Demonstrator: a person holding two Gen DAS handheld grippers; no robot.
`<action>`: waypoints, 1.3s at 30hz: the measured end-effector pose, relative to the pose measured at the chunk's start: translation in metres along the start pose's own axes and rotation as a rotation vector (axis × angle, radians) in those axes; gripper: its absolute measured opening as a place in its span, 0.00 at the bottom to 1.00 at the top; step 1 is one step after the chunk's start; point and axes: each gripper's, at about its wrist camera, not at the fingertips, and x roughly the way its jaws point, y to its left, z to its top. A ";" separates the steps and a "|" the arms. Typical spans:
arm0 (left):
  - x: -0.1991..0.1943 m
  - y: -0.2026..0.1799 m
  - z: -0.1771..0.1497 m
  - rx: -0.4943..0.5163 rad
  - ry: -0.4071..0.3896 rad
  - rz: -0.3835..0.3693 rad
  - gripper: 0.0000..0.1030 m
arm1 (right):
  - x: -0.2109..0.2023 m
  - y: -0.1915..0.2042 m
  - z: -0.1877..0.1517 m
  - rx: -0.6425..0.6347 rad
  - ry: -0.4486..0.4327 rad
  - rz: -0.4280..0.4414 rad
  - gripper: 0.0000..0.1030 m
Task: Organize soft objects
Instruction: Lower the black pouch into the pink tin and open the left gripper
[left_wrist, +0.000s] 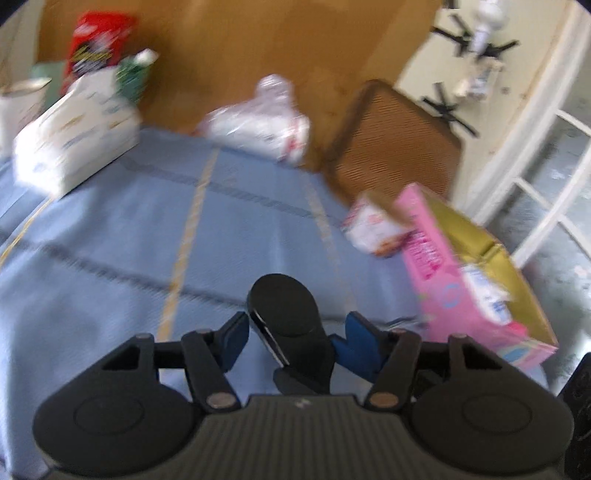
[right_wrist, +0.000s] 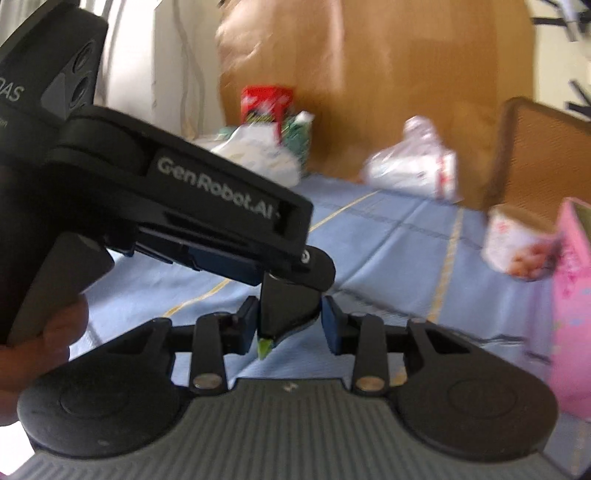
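Both views are blurred by motion. Soft packs lie on a blue cloth (left_wrist: 110, 240): a white tissue pack (left_wrist: 77, 133) at far left, a clear plastic bag of white packs (left_wrist: 262, 122) at the back, a small white pack (left_wrist: 373, 229) beside a pink box (left_wrist: 443, 280) at right. My left gripper (left_wrist: 291, 332) is open, with the black tip of the other gripper between its blue pads (left_wrist: 236, 336). In the right wrist view my right gripper (right_wrist: 290, 325) is open, and the left gripper's black body (right_wrist: 184, 206) crosses in front, its tip between the right pads.
A red bag (left_wrist: 99, 40) and a green pack (left_wrist: 133, 74) stand behind the tissue pack. A brown woven tray (left_wrist: 395, 140) leans at the back right against a brown wall. A white-framed door (left_wrist: 546, 192) is at the right.
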 end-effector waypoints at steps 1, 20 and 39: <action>0.002 -0.009 0.005 0.016 -0.004 -0.019 0.57 | -0.007 -0.005 0.001 0.007 -0.022 -0.023 0.39; 0.137 -0.245 0.045 0.377 0.008 -0.193 0.67 | -0.079 -0.189 -0.001 0.133 -0.156 -0.588 0.39; 0.079 -0.204 0.011 0.421 -0.065 0.050 0.90 | -0.148 -0.173 -0.035 0.403 -0.317 -0.526 0.61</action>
